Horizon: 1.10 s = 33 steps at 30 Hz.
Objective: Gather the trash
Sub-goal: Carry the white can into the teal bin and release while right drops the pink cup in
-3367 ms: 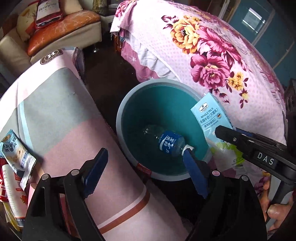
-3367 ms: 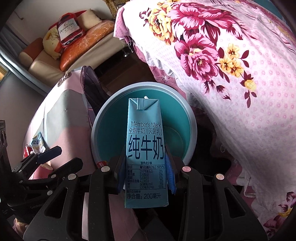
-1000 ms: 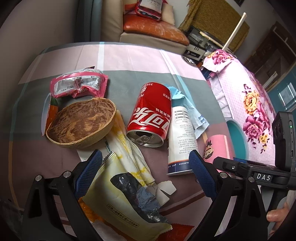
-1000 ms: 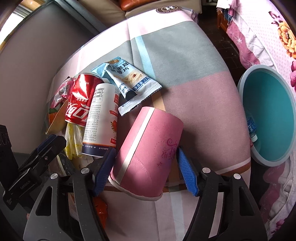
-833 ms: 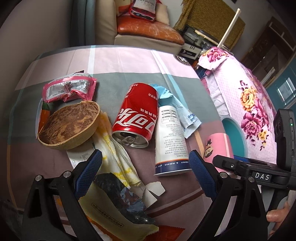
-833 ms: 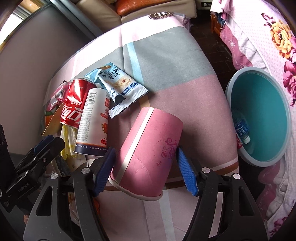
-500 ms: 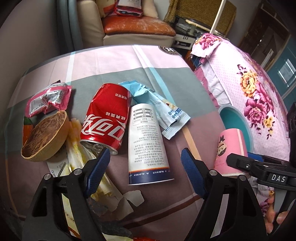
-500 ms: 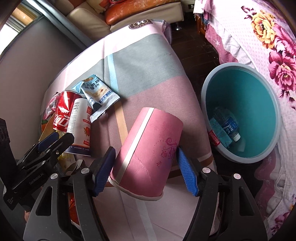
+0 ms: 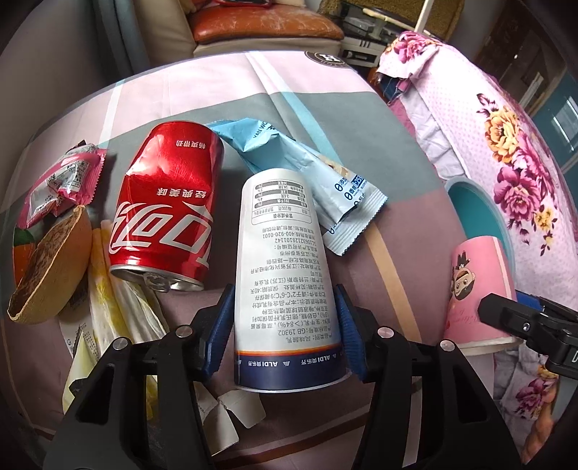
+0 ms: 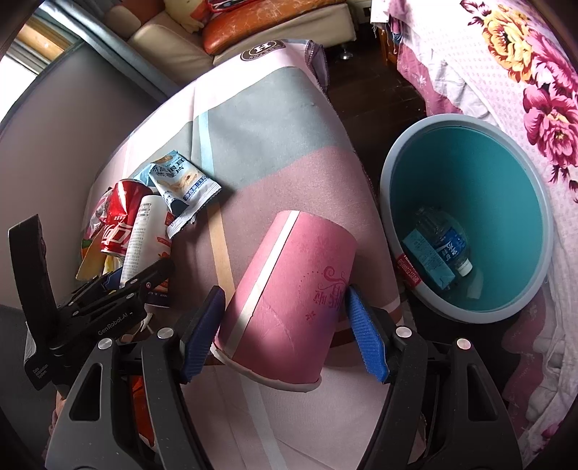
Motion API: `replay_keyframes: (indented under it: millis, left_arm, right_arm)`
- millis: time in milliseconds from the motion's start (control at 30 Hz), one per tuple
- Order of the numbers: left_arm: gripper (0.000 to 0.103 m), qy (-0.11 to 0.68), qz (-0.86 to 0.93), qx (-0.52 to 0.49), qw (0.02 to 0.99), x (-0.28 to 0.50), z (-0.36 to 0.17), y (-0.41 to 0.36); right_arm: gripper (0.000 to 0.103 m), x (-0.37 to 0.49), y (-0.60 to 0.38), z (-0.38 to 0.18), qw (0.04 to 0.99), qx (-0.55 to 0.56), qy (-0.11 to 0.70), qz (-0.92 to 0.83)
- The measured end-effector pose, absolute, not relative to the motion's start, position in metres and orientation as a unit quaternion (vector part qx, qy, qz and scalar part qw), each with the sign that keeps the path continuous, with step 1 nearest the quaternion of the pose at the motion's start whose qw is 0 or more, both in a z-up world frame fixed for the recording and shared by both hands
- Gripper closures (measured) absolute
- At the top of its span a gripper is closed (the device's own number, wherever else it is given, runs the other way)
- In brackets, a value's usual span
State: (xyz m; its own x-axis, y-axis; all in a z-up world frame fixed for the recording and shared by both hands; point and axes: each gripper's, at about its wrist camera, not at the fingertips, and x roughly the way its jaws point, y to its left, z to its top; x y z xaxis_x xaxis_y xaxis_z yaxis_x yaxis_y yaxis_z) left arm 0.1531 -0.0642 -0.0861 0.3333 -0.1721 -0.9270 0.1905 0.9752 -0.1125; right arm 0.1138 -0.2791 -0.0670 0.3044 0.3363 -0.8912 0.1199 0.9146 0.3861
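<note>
My left gripper (image 9: 283,330) is shut on a white paper yogurt cup (image 9: 283,274) that lies on its side on the table. A red Coca-Cola can (image 9: 164,217) lies just left of it, and a light blue snack wrapper (image 9: 318,180) behind it. My right gripper (image 10: 285,321) is shut on a pink paper cup (image 10: 289,300), held above the table's edge; the cup also shows in the left wrist view (image 9: 477,289). The teal bin (image 10: 477,202) stands on the floor to the right, holding a water bottle (image 10: 446,242) and a blue milk carton (image 10: 426,258).
A coconut shell half (image 9: 47,274), a pink wrapper (image 9: 61,184) and yellow and white packets (image 9: 108,296) lie at the table's left. A floral bed cover (image 9: 505,137) is right of the bin. A sofa (image 9: 253,25) stands behind the table.
My left gripper has moved forward and closed on the white cup. My right gripper, holding the pink cup, has shifted toward the bin.
</note>
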Motion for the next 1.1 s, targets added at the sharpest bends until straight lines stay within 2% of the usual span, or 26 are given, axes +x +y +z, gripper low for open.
replay_keyframes:
  millis: [100, 167, 733, 1100]
  left_arm:
    - [0.048, 0.563, -0.110, 0.006, 0.819, 0.155, -0.088, -0.066]
    - [0.051, 0.561, -0.110, 0.008, 0.820, 0.154, -0.087, -0.067]
    - [0.051, 0.532, -0.129, 0.029, 0.836, 0.112, -0.046, -0.077]
    - [0.051, 0.505, -0.211, 0.073, 0.834, 0.102, -0.013, -0.156]
  right_arm:
    - [0.037, 0.114, -0.278, -0.067, 0.785, 0.194, 0.583, 0.072]
    - [0.038, 0.114, -0.279, -0.067, 0.786, 0.195, 0.581, 0.073]
    - [0.038, 0.096, -0.291, -0.050, 0.800, 0.220, 0.552, 0.082]
    - [0.038, 0.072, -0.372, -0.028, 0.823, 0.266, 0.501, 0.020]
